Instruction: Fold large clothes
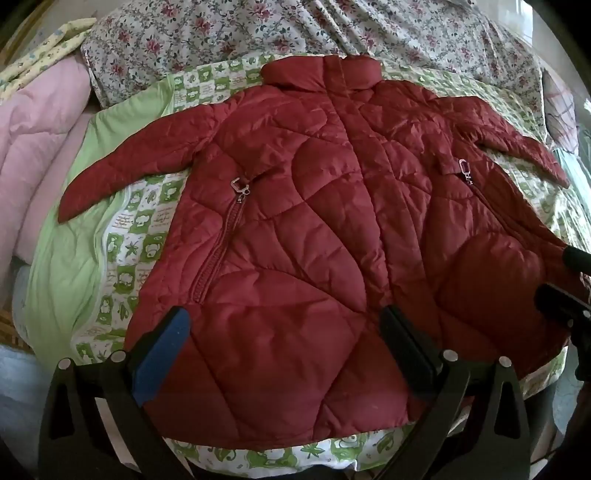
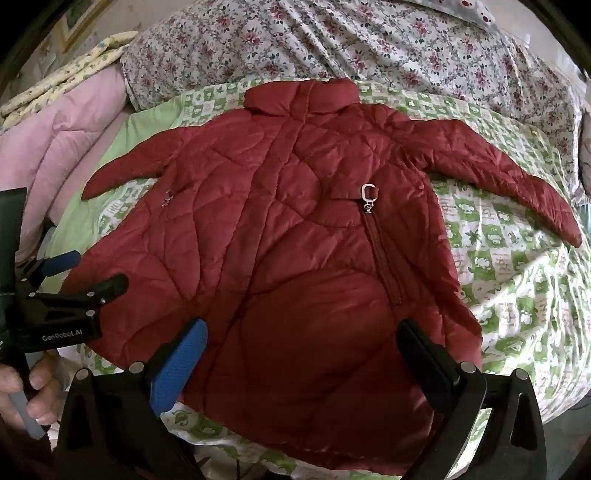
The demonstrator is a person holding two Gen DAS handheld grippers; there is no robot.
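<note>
At the far left of both views a pink quilt point(image 1: 33, 147) lay bunched up, with a yellow flowered cloth point(image 2: 74, 70) on top of it at the upper left. Next came a green checked blanket point(image 1: 122, 229) with little pictures on it, spread flat on the bed.

A big red puffy jacket point(image 1: 314, 229) lay on that blanket, in the middle of both views. It was face up, with its collar point(image 2: 301, 96) at the top and its hem at the bottom. Both sleeves stuck out to the sides. A silver zipper pull point(image 2: 369, 197) shone on one pocket.

Behind it all, across the top, was a sheet with red flowers point(image 1: 258, 29).

The left gripper point(image 1: 284, 332) was wide apart over the jacket's hem, holding nothing. In the right wrist view it showed at the lower left, with a hand point(image 2: 22, 391) on its handle.

The right gripper point(image 2: 301, 350) was wide apart too, above the hem, holding nothing. One of its fingers point(image 2: 177, 365) was blue.
</note>
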